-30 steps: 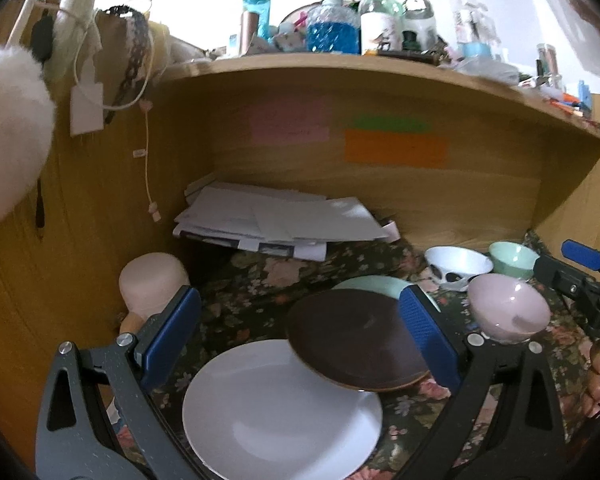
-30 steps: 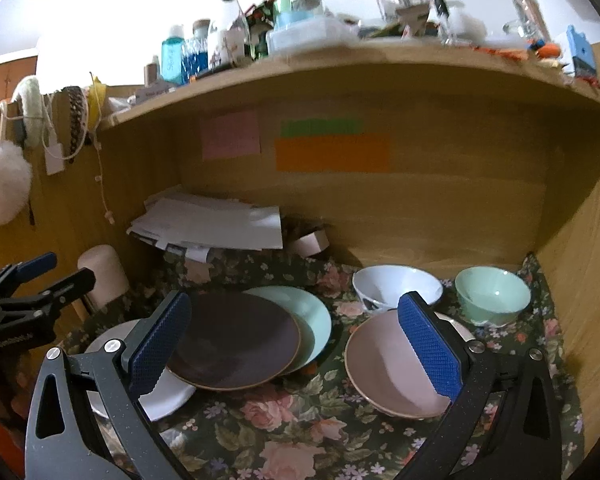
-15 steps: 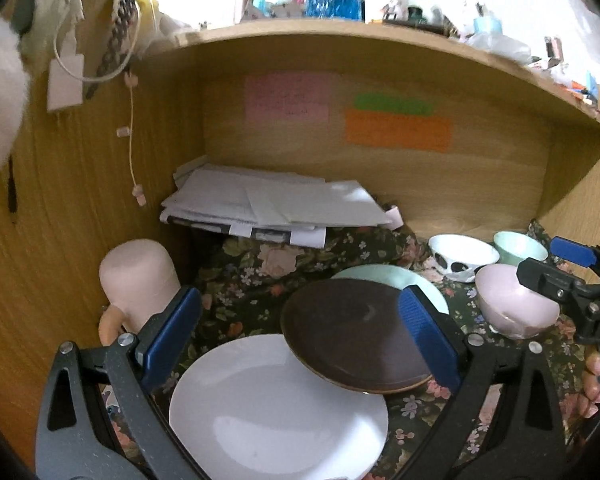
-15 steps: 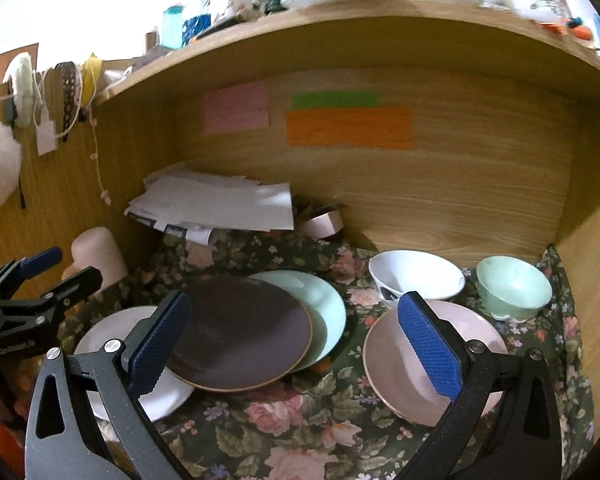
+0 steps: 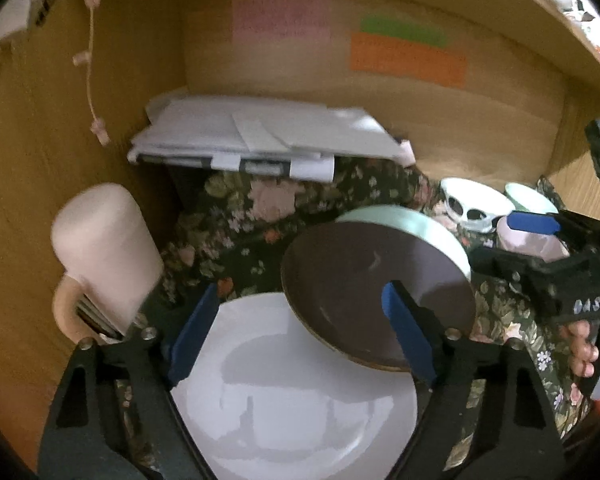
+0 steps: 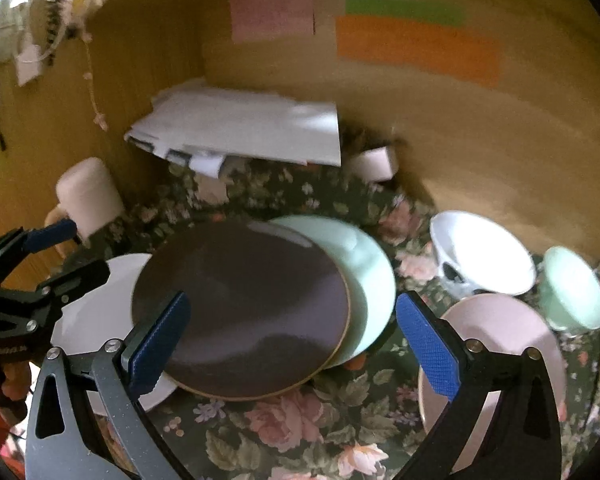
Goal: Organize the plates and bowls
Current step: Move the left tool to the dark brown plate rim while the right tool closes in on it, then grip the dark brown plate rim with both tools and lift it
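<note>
My left gripper [image 5: 296, 328] hangs over the white plate [image 5: 292, 392], jaws closing with nothing pinched yet; my right gripper [image 6: 292, 340] is spread wide and empty above the brown plate [image 6: 240, 308]. The brown plate overlaps the white plate and the green plate [image 6: 364, 280]. These look stiff, glazed and chippable, so I'd grip at the rim; the cabinet's left wall and the mug [image 5: 108, 248] crowd the left side.

Floral cloth [image 6: 300, 420] covers the desk. Paper stack [image 5: 260, 136] lies at 12 o'clock, pink mug [image 5: 104, 248] at 9 o'clock. Pink, green and orange notes [image 6: 416, 48] are stuck on the back panel.
</note>
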### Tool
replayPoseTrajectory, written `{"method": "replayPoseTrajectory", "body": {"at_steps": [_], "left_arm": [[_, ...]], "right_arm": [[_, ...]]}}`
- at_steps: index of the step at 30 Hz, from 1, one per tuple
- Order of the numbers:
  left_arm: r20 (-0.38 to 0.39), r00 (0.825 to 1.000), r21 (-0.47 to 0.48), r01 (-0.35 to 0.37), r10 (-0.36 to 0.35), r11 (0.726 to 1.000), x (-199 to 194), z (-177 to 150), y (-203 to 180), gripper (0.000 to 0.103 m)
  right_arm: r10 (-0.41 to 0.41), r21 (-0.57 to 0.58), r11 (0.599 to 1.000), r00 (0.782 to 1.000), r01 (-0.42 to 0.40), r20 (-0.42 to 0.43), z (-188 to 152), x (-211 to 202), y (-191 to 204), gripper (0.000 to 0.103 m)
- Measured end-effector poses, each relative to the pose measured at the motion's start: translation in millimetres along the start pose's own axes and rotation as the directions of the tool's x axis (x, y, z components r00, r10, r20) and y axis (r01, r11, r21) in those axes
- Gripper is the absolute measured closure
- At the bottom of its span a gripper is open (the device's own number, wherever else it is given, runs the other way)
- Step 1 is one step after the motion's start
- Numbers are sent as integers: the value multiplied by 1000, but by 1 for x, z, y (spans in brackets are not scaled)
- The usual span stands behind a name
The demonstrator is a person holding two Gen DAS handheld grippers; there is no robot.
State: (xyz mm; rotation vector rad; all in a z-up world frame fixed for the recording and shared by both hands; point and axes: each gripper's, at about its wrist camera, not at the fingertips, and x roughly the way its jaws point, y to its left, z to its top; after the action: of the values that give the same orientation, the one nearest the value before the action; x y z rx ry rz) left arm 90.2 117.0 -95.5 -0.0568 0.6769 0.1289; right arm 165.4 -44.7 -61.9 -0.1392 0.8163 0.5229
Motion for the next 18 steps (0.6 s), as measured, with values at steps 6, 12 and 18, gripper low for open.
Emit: {"method": "replayPoseTrajectory", "body": {"at_steps": [6, 12, 18], "left_arm": [[-73, 997, -28, 35, -37, 999, 21, -2, 6, 27], [-142, 987, -52, 63, -70, 997, 37, -6, 10, 39], [-191, 975, -81, 104, -118, 991, 47, -11, 14, 51]], "right_arm": [[17, 7, 1000, 995, -17, -97, 7, 33, -8, 13], [33, 19, 999, 983, -30, -182, 15, 63, -12, 38], [25, 64, 998, 969, -10, -245, 19, 87, -25, 61]]}}
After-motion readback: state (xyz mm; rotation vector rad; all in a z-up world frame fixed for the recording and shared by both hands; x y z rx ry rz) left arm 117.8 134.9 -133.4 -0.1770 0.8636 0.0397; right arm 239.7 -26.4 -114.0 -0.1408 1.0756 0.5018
